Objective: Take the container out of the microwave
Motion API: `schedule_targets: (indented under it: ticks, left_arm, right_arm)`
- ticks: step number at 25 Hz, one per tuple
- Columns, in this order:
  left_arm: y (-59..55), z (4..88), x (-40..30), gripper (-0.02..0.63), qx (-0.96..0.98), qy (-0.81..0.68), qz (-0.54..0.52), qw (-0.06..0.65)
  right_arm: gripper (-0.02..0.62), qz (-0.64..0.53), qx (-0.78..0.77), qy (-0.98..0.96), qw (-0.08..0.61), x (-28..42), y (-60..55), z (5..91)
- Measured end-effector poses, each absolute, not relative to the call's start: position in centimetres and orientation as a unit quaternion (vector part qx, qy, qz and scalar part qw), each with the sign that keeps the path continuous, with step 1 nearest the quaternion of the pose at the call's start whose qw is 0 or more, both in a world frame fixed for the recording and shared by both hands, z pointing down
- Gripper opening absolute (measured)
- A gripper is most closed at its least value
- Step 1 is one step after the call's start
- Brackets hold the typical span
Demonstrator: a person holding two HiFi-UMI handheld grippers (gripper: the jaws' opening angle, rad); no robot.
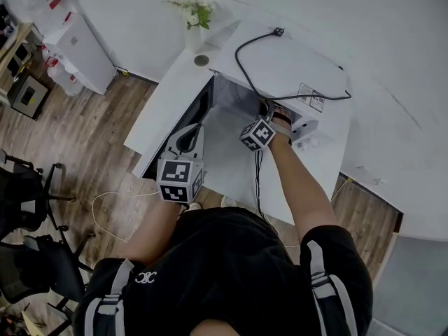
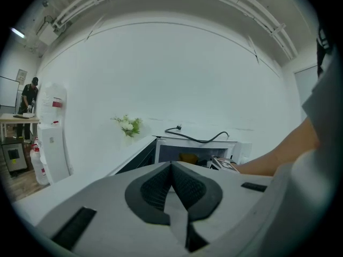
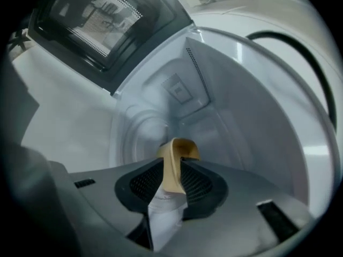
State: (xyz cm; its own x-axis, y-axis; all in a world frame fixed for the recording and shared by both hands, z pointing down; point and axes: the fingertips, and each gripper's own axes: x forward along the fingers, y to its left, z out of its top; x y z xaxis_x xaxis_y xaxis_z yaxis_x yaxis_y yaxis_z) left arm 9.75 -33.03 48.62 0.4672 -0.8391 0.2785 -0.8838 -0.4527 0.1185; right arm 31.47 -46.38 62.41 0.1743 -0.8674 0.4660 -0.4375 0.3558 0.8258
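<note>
The white microwave (image 1: 294,68) stands on a white table with its door (image 1: 185,114) swung open to the left. Inside its cavity is a tan container (image 3: 179,149), also visible from the left gripper view as the tan container (image 2: 188,157). My right gripper (image 3: 172,170) reaches into the cavity; its jaws stand open with the container's thin rim between the pads. In the head view only its marker cube and the right gripper (image 1: 268,110) at the cavity's mouth show. My left gripper (image 2: 172,167) is shut and empty, held back in front of the door, the left gripper (image 1: 187,140).
A black power cord (image 1: 280,82) lies on top of the microwave. A vase of flowers (image 1: 194,16) stands on the white table (image 1: 161,96) behind it. Office chairs (image 1: 28,208) and a white cabinet (image 1: 84,47) stand to the left on the wooden floor.
</note>
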Motion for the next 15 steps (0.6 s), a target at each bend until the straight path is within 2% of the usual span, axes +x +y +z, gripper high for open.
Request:
schedule_targets:
  ticks: [15]
  left_arm:
    - [-34.3,49.7,9.4,0.012,0.846,-0.504,0.111,0.131]
  right_arm:
    - [0.106,-0.202,0.508,-0.601,0.583,32.0,-49.5,64.5]
